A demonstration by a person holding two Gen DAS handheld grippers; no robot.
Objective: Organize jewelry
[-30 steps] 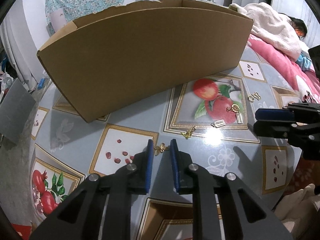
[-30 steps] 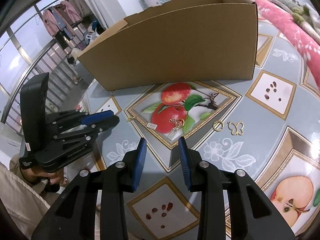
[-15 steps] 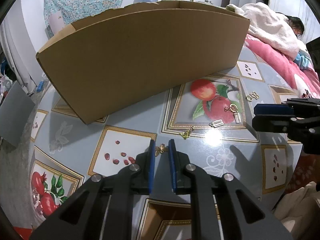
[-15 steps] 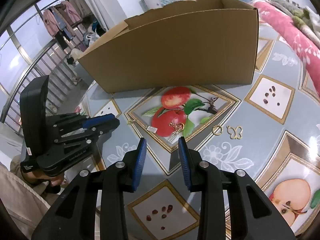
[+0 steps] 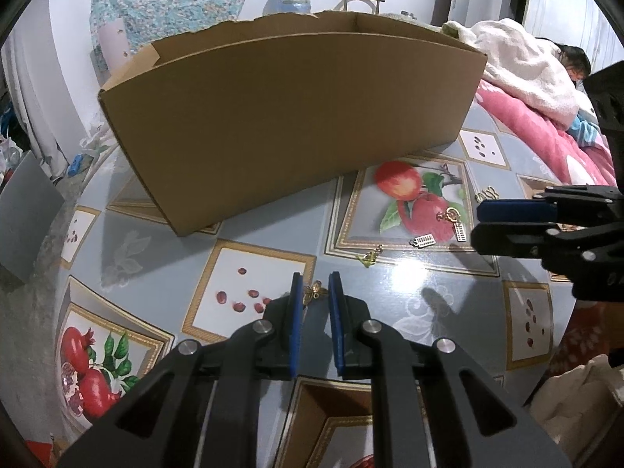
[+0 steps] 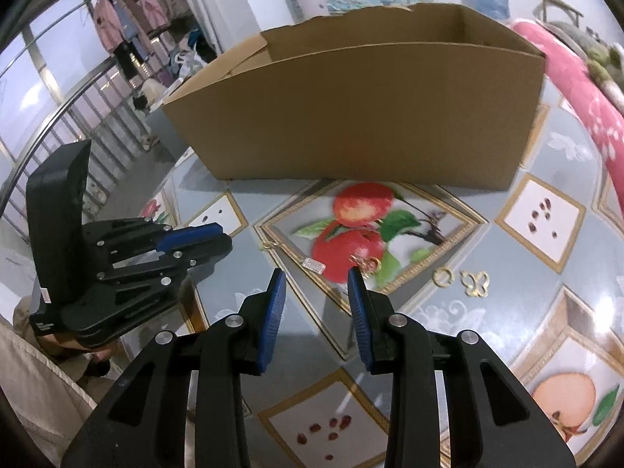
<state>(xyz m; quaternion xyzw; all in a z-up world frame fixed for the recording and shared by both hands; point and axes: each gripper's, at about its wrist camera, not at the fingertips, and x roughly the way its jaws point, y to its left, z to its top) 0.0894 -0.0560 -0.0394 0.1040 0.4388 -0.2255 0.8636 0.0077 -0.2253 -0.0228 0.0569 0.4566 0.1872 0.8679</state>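
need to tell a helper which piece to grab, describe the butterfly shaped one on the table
Start at the cardboard box, then come down to the red apple print in front of it. Just right of that print lie two gold pieces: a plain ring and, on its right, the open-wire butterfly charm, the only one with wings.

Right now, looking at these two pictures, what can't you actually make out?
- Inside of the cardboard box: both views, its near wall hides the contents.
- Gold charm between the left gripper pads: left wrist view, too small to tell its shape or whether the pads press it.
- Dangly earring: right wrist view, partly behind the right gripper finger.
- Tablecloth: blurred in the right wrist view.
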